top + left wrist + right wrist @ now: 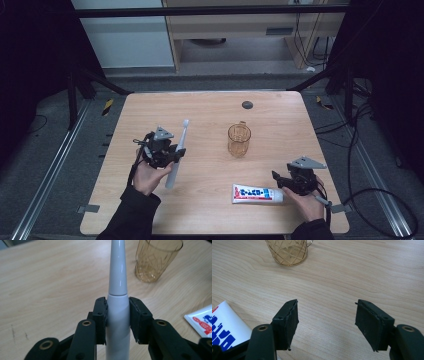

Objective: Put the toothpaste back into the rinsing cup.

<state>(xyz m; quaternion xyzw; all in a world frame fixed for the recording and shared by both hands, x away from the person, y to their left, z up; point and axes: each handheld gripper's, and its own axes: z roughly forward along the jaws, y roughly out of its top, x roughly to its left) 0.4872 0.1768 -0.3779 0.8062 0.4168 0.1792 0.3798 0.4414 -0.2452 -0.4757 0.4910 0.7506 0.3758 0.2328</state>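
A white electric toothbrush (177, 152) lies along the left half of the wooden table (210, 107), its head pointing away from me. My left gripper (165, 150) is shut on its body; in the left gripper view both pads press the white handle (117, 312) just below the neck. An amber glass cup (238, 139) stands upright near the table's middle and also appears as the cup (155, 260) beyond the brush. A white toothpaste tube (256, 193) with blue print lies near the front edge. My right gripper (276, 178) hovers open just right of the tube, with nothing between its fingertips (287, 322).
A small dark round disc (247, 105) sits near the table's far edge. The table's front edge is close to both hands. Cables (360, 150) trail over the floor at the right. The cup (288, 251) lies ahead of the right gripper, the tube's end (227, 325) at its left.
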